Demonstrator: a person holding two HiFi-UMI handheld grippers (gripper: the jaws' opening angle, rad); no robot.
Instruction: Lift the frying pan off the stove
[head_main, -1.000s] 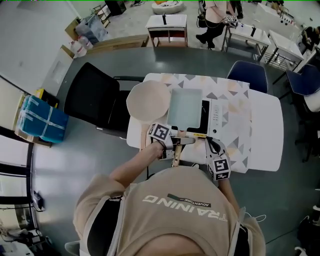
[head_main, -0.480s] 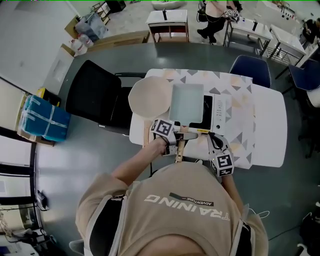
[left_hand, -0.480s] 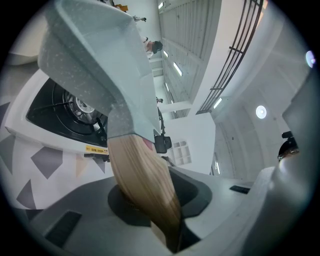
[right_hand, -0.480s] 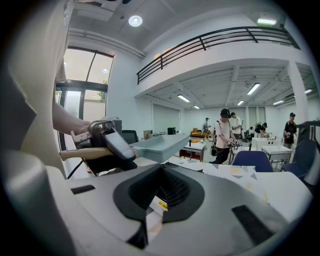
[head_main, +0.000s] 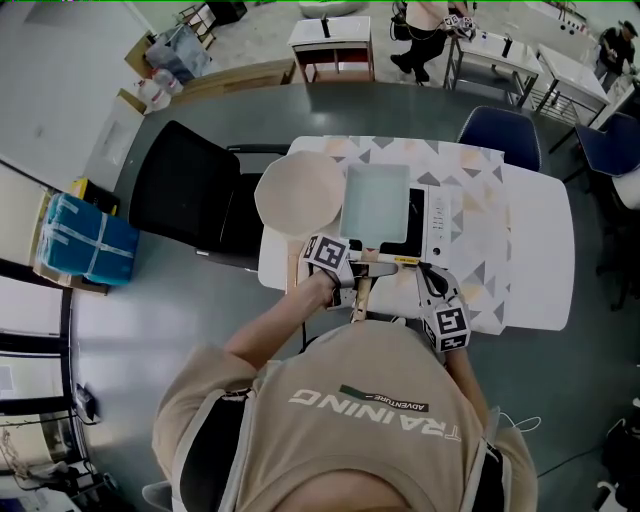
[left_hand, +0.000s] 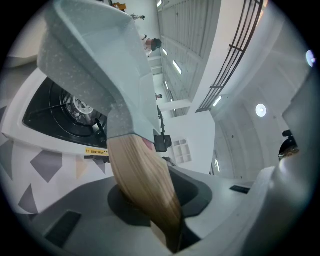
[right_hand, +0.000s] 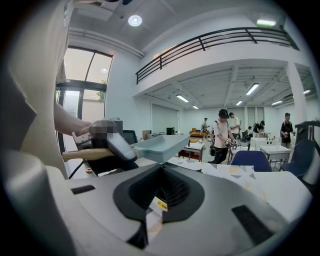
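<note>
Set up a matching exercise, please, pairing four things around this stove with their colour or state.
Things:
1. frying pan
2. stove
3. round board
4. left gripper

Descriptions:
A. beige, lying left of the pan
B. shut on the wooden handle
C. pale blue-green and square
D. white body with a black burner

Pairs: 1-C, 2-D, 3-A, 4-B
</note>
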